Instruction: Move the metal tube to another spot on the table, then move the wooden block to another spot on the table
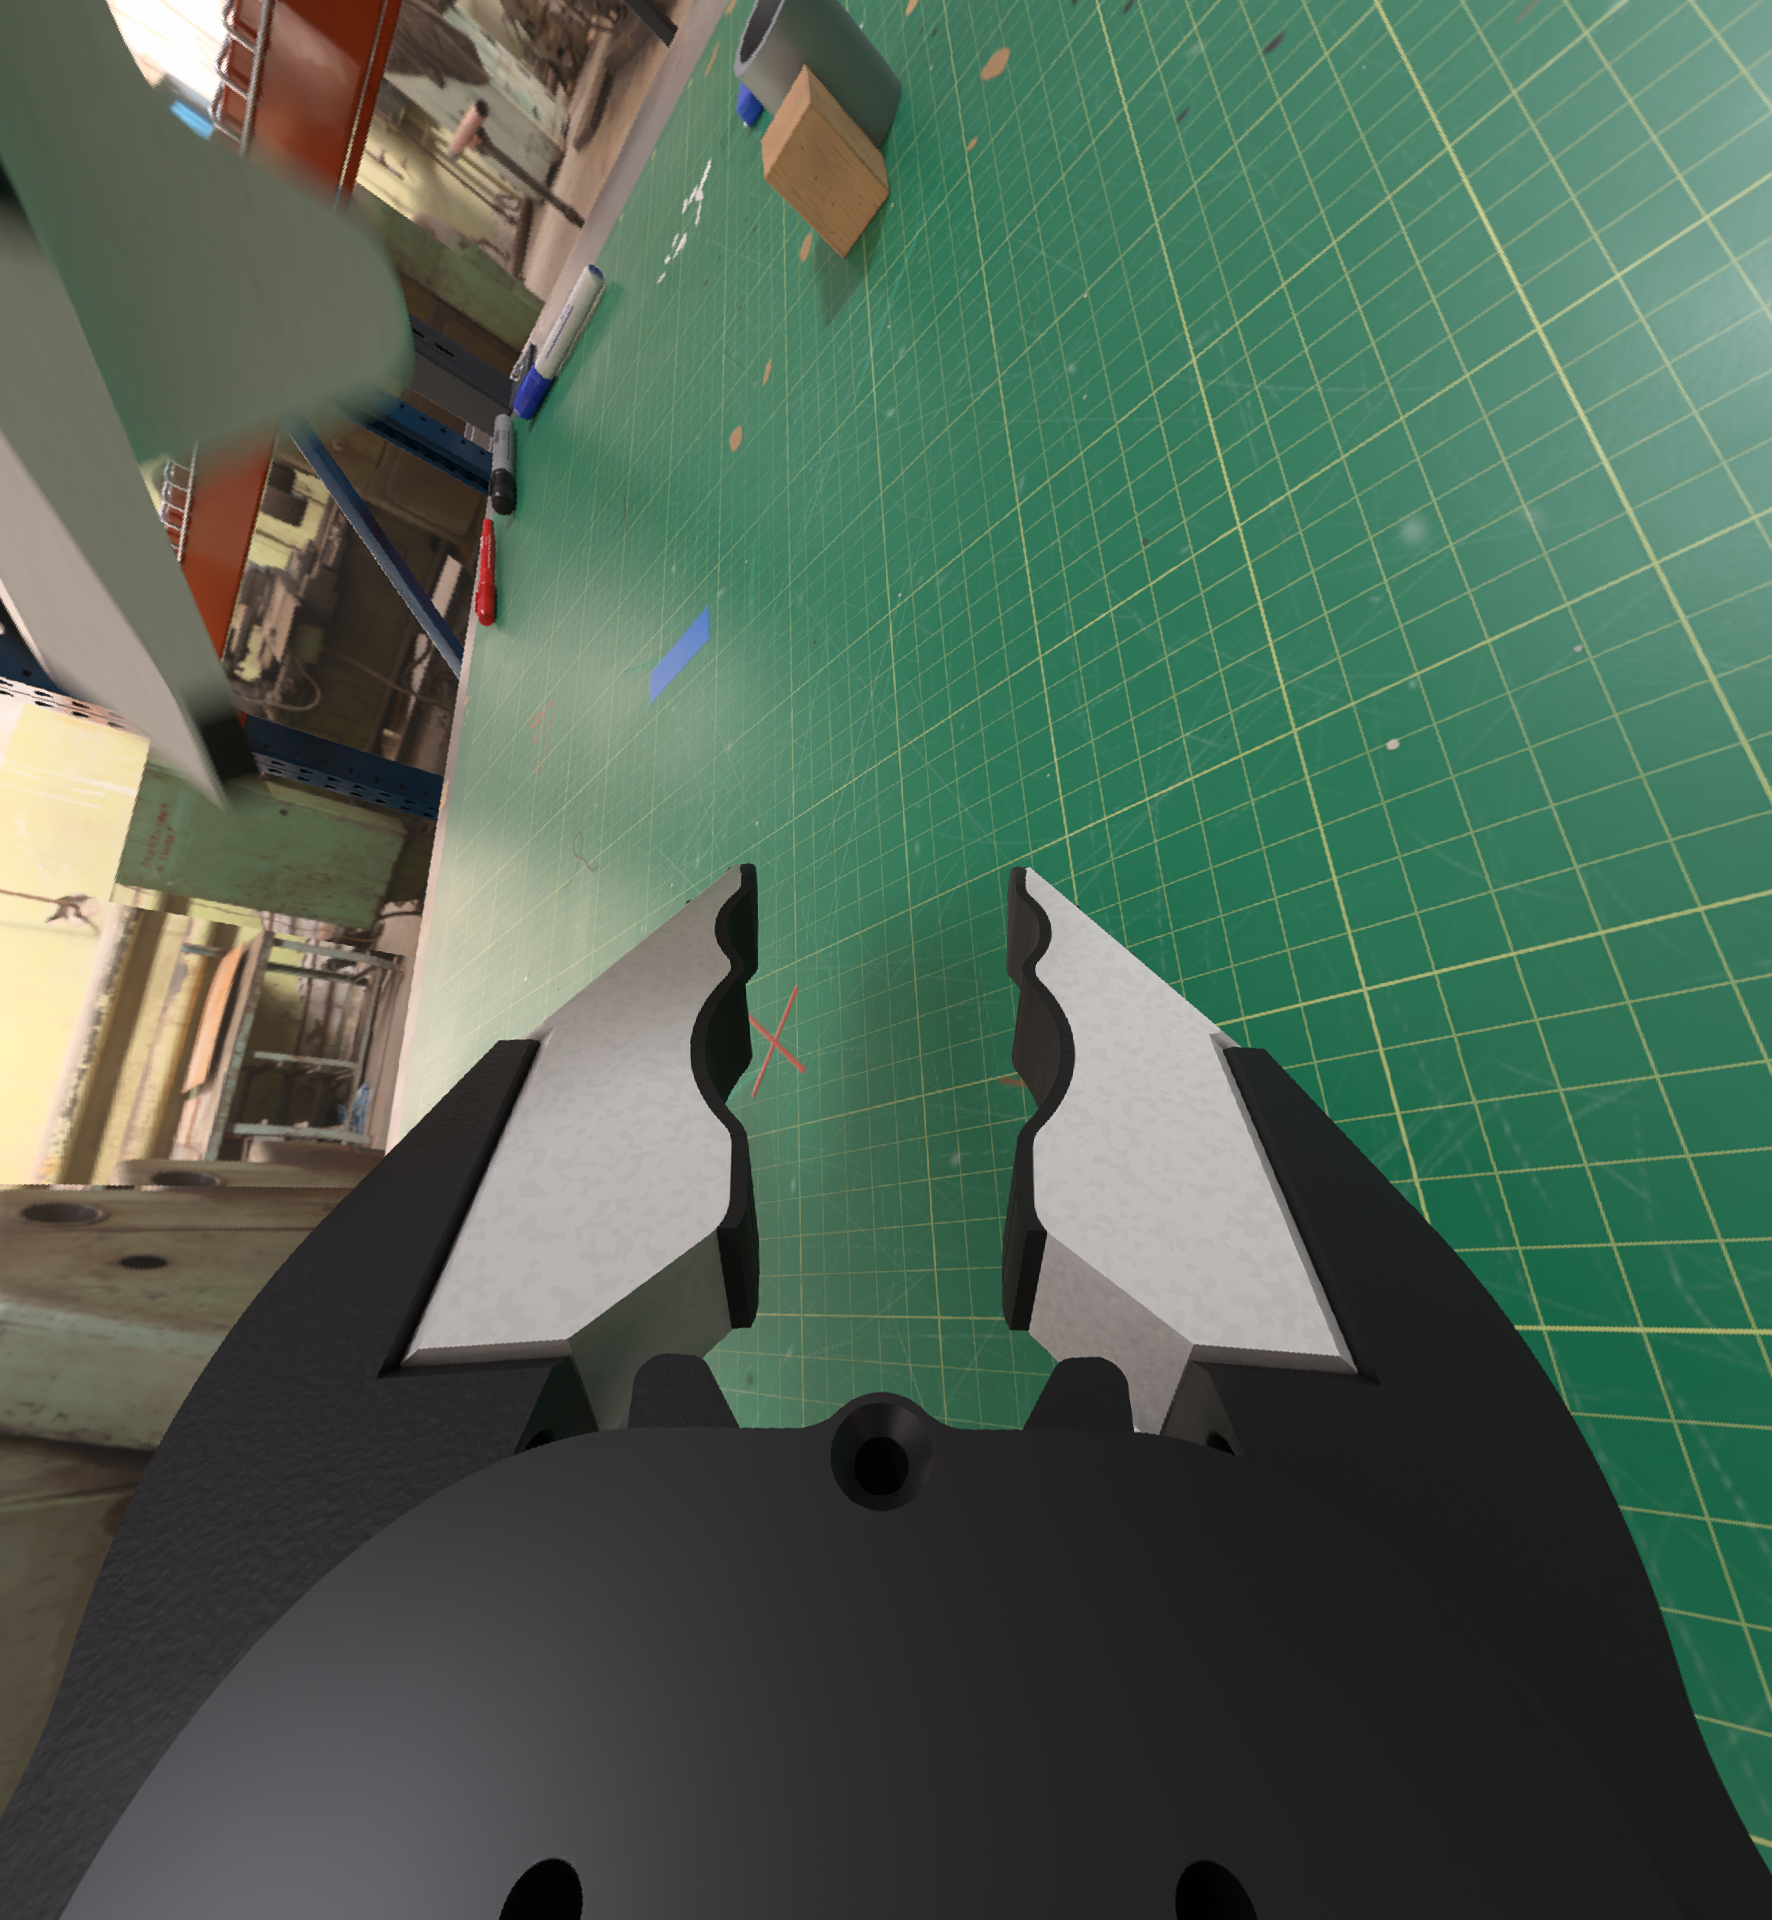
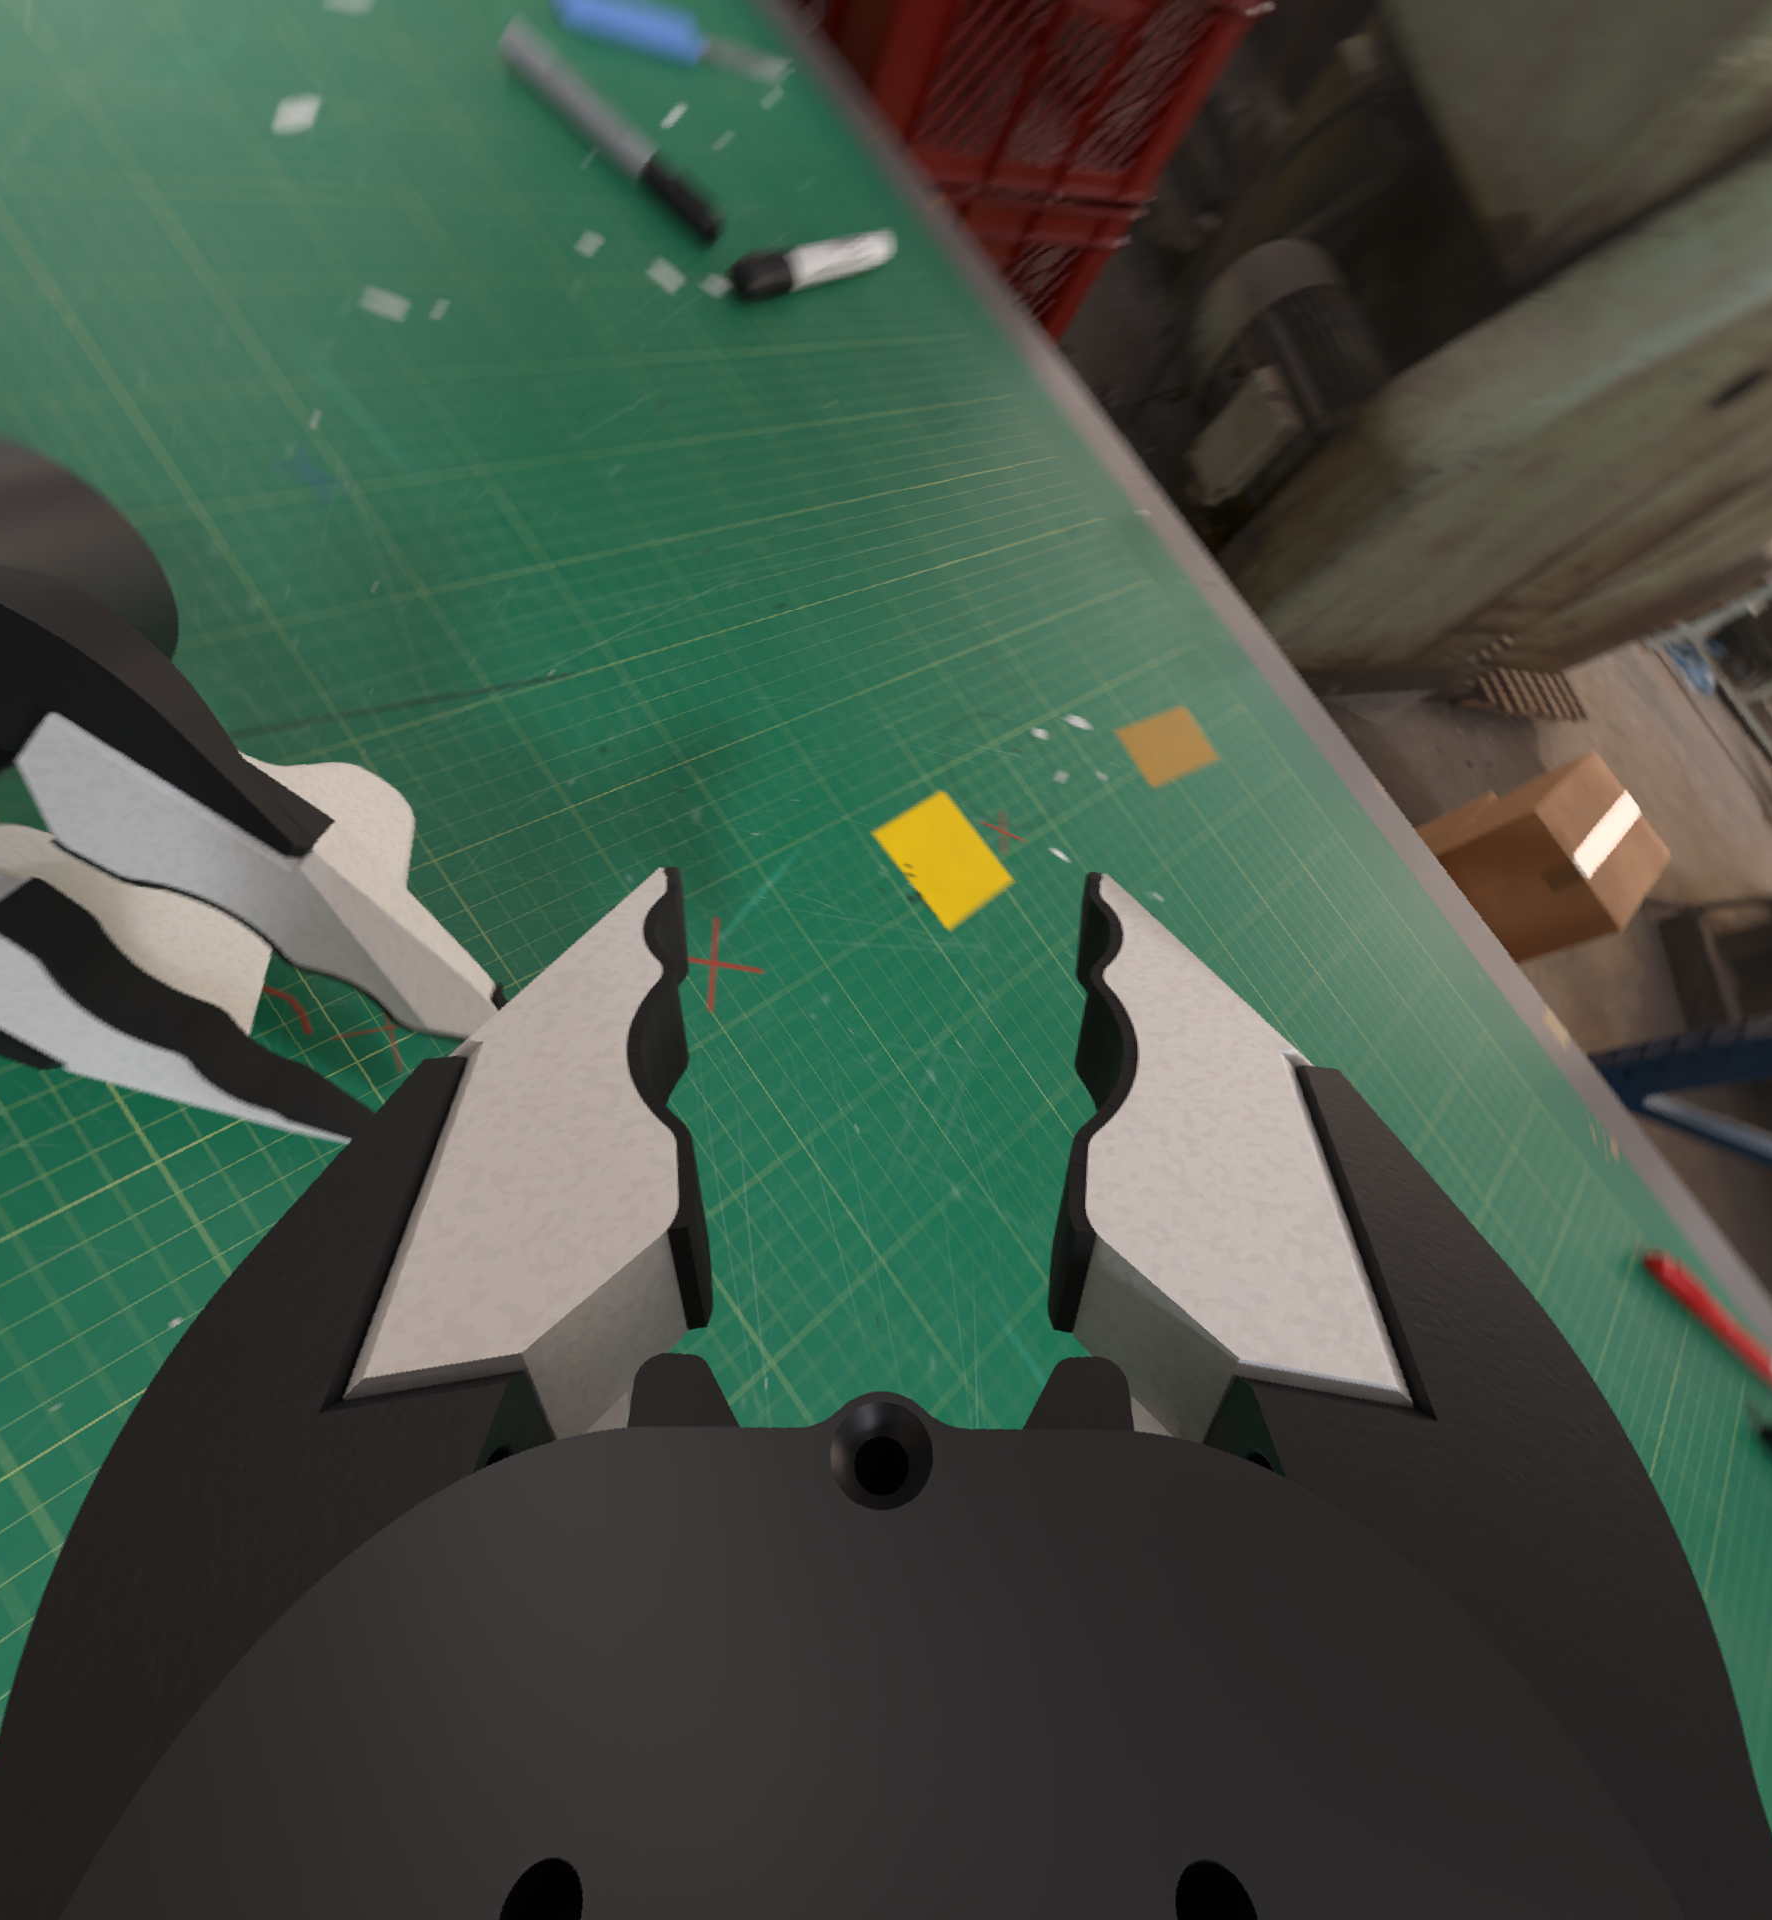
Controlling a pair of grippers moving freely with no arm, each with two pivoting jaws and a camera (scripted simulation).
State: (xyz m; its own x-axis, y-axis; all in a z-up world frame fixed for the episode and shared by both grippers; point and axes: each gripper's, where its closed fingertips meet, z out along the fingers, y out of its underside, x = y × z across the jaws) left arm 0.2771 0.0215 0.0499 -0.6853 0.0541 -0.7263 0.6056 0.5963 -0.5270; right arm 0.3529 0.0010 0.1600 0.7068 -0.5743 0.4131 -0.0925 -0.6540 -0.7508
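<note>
In the left wrist view a grey metal tube (image 1: pixel 830 62) lies on the green cutting mat (image 1: pixel 1277 623) at the far top. A light wooden block (image 1: pixel 822 161) stands against its near side. My left gripper (image 1: pixel 882 883) is open and empty, low over the mat, far from both. A blurred pale part of the other gripper (image 1: pixel 134 364) fills the upper left. In the right wrist view my right gripper (image 2: pixel 882 883) is open and empty over the mat (image 2: pixel 549 520). The left gripper (image 2: pixel 186 914) shows at the left, open, close beside my right fingers. Tube and block are out of that view.
Markers (image 1: pixel 560 343) and a red pen (image 1: pixel 485 571) lie along the mat's left edge (image 1: pixel 446 831), with blue tape (image 1: pixel 679 655) nearby. In the right wrist view: markers (image 2: pixel 612 135), yellow (image 2: pixel 944 857) and orange (image 2: pixel 1166 745) patches, a red pencil (image 2: pixel 1723 1330), and the table edge (image 2: pixel 1277 623).
</note>
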